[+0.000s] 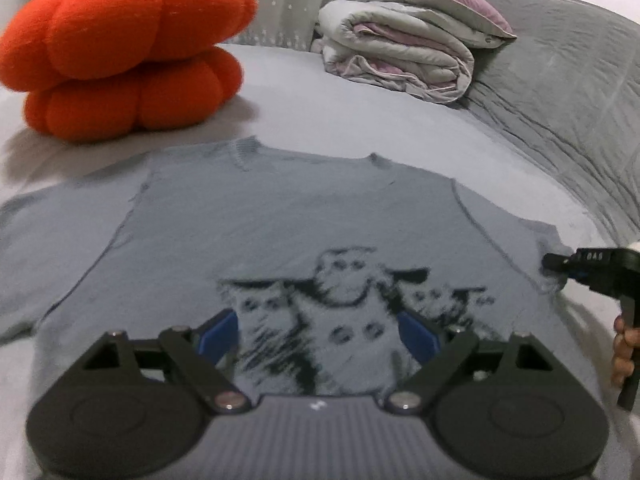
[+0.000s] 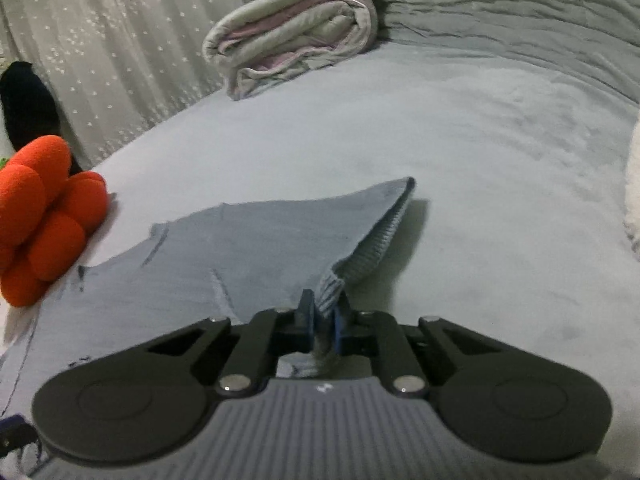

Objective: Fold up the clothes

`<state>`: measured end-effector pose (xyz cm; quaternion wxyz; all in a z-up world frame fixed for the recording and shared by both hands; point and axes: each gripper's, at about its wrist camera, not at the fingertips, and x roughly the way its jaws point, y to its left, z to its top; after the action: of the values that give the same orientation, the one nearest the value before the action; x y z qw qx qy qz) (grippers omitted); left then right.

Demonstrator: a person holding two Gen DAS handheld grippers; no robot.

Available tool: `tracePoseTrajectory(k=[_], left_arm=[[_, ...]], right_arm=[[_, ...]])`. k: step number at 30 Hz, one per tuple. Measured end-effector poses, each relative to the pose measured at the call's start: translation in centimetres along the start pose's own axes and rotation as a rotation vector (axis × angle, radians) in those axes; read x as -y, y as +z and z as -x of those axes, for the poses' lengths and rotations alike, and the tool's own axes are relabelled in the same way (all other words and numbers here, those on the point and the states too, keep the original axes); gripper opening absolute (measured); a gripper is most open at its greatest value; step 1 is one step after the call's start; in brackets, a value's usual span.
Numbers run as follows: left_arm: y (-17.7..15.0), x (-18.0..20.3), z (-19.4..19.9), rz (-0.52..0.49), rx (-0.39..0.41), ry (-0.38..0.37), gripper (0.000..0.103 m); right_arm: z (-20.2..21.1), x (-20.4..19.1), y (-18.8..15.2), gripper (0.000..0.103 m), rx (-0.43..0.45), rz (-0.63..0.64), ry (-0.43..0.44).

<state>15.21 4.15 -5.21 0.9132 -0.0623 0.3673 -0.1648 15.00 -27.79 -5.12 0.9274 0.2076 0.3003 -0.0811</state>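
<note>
Here, view by view:
Left wrist view only: the whole shirt [image 1: 280, 232] spread flat on the bed [image 1: 360, 120], its dark print of figures near the hem; the right hand-held gripper [image 1: 550, 261] at the shirt's right sleeve, with the person's fingers [image 1: 624, 354] on its handle; a pillow [image 1: 436, 0] atop the folded quilt [image 1: 396, 60]
Right wrist view only: the ribbed sleeve cuff [image 2: 360, 264] lifted off the bed and pinched; a dark object [image 2: 28, 104] behind the pumpkin cushion [image 2: 44, 216]
Left hand-held gripper [image 1: 320, 336]: jaws wide, blue pads either side of the print, nothing between them pressed
Right hand-held gripper [image 2: 322, 316]: nearly closed, clamped on the cuff
Shirt look: grey-blue, front up, neck away from the camera, blurred
Shirt place: mid-bed, just beside the cushion, quilt well beyond
</note>
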Motion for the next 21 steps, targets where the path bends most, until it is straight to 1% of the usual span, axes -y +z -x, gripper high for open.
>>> tracePoseTrajectory(k=[5, 10, 15, 21], left_arm=[[2.0, 2.9, -2.1, 0.031, -0.006, -0.093, 0.088], [3.0, 4.9, -4.2, 0.083, -0.024, -0.168, 0.088], [3.0, 6.2, -5.8, 0.113, -0.050, -0.202, 0.087], [2.9, 7.3, -6.3, 0.098, -0.068, -0.188, 0.086]], right_arm=[[0.7, -1.6, 0.4, 0.010, 0.027, 0.032, 0.093], [0.6, -3.9, -0.2, 0.010, 0.005, 0.093, 0.215], [0.2, -5.4, -1.0, 0.010, -0.052, 0.141, 0.283], [-0.7, -5.9, -1.8, 0.011, -0.144, 0.150, 0.317]])
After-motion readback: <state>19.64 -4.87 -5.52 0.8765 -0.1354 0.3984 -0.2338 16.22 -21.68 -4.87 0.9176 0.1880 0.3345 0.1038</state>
